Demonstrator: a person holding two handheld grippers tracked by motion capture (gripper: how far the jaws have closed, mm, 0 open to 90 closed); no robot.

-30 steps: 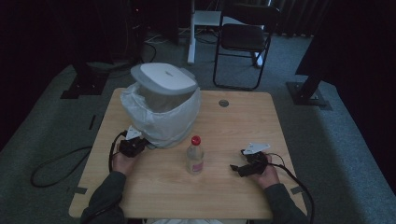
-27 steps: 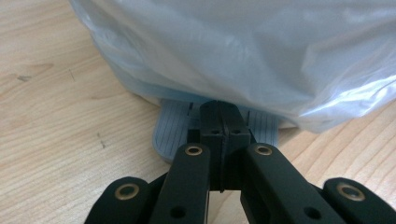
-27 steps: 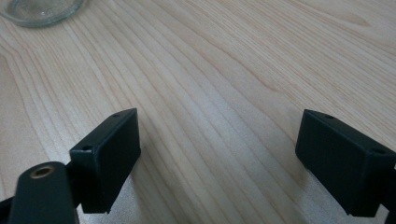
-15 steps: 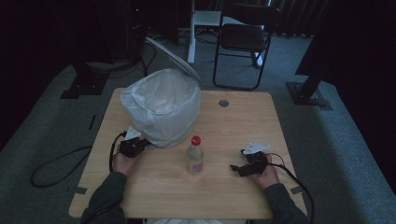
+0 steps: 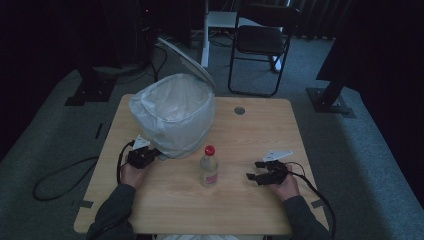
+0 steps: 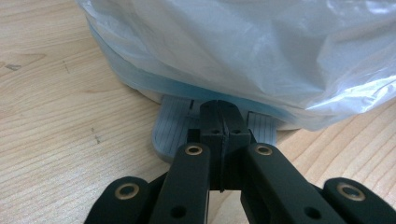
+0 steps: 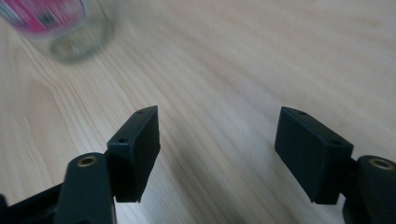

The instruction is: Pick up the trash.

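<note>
From the high view, the left tongs (image 5: 150, 156) sit at the foot of the bag-lined bin (image 5: 172, 117) on the worktop (image 5: 240, 140), whose lid (image 5: 187, 56) stands tipped up behind. The right tongs (image 5: 254, 175) rest apart, right of the bottle (image 5: 209, 166).

In the left gripper view, the left tongs (image 6: 223, 122) are fully closed, tips pressing on the grey pedal (image 6: 170, 130) under the bin's rim.

In the right gripper view, the right tongs (image 7: 224, 149) – jaws just closing, yet parted – hold nothing over bare wood; the bottle (image 7: 60, 25) stands ahead, blurred.
</note>
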